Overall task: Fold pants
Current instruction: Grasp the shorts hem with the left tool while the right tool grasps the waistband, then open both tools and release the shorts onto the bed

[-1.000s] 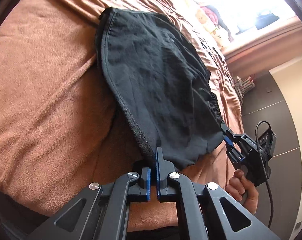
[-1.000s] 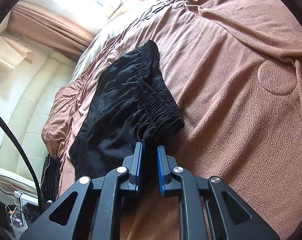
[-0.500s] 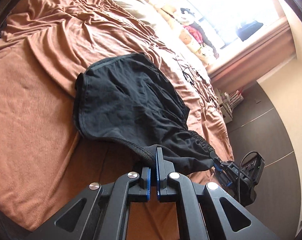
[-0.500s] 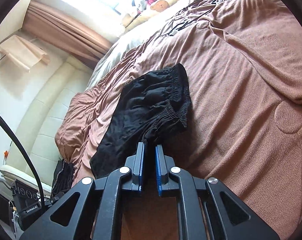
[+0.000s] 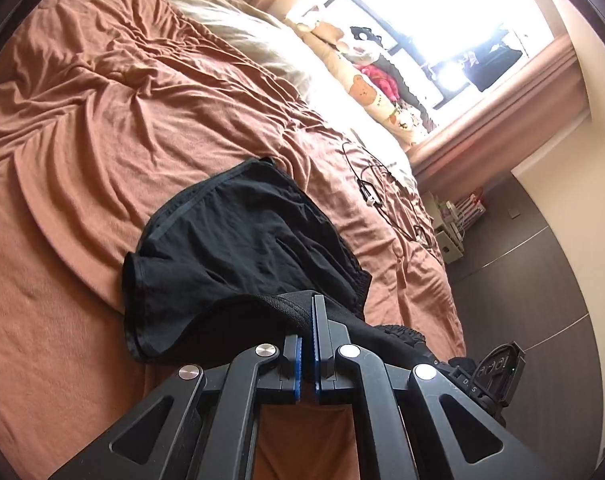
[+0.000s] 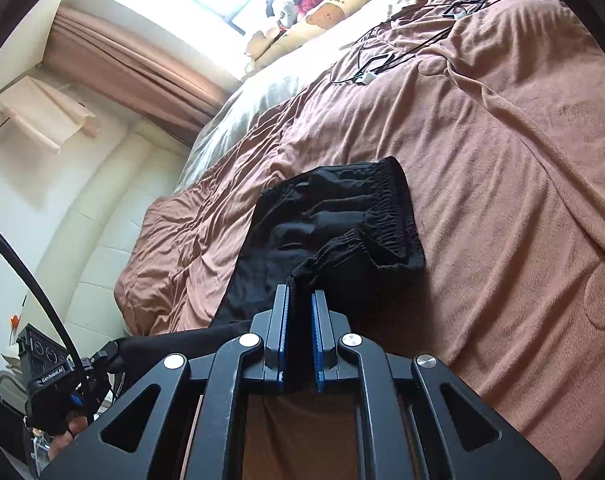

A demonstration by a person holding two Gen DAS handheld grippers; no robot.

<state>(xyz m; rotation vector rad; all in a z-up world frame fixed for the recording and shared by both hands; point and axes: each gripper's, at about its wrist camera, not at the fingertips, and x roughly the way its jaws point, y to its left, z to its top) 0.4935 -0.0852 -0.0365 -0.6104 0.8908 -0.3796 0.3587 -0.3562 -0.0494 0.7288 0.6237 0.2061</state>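
Black pants (image 5: 242, 248), thin woven cloth, laid on brown bedspread (image 5: 82, 120); near edge raised above it. Hem pinched by left gripper (image 5: 307, 312); elastic waistband pinched by right gripper (image 6: 300, 300). Judged light, limp, slip-prone; best held at hem and waistband.
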